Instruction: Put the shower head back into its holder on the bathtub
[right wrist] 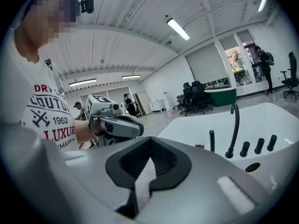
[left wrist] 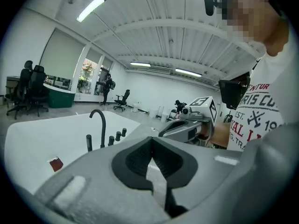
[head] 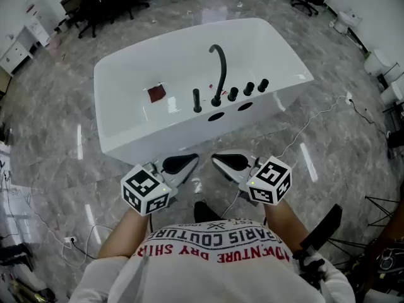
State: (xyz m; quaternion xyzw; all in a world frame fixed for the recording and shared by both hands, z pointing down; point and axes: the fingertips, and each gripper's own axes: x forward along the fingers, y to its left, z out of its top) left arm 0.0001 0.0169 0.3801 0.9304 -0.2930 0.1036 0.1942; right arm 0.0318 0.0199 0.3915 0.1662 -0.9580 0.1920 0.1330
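**Writing.** Red and black print is carried on the person's white shirt [head: 214, 248]. "ADVENTURE" and "DRY" are seen upside down in the head view. "COUTU", "1962" and "LUXUR" are read in the right gripper view, and "EST." in the left gripper view. Only black-and-white square patterns are borne by each marker cube [head: 146, 188].

**Task's thing.** The shower head [head: 197, 100] is shown as a slim black rod with a matte finish. It is set upright on the near rim of the white bathtub [head: 126, 74], just left of the foot of the arched black spout [head: 219, 68]. Its holder cannot be told apart from it. Three black knobs [head: 249, 88] are lined up to the right of the spout, and two dark oval openings [head: 216, 115] are cut in the rim below. A small red square [head: 156, 93] is seen inside the tub. The tub is stood on a grey marbled floor [head: 57, 156].

**Hands.** Both forearms [head: 120, 235] are extended from the lower edge of the head view. The left tool [head: 186, 163] and right tool [head: 222, 161] are held side by side before the chest. Their tips are angled toward each other and toward the tub, and are apart from it. In each gripper view the jaws are pressed together with nothing between them.
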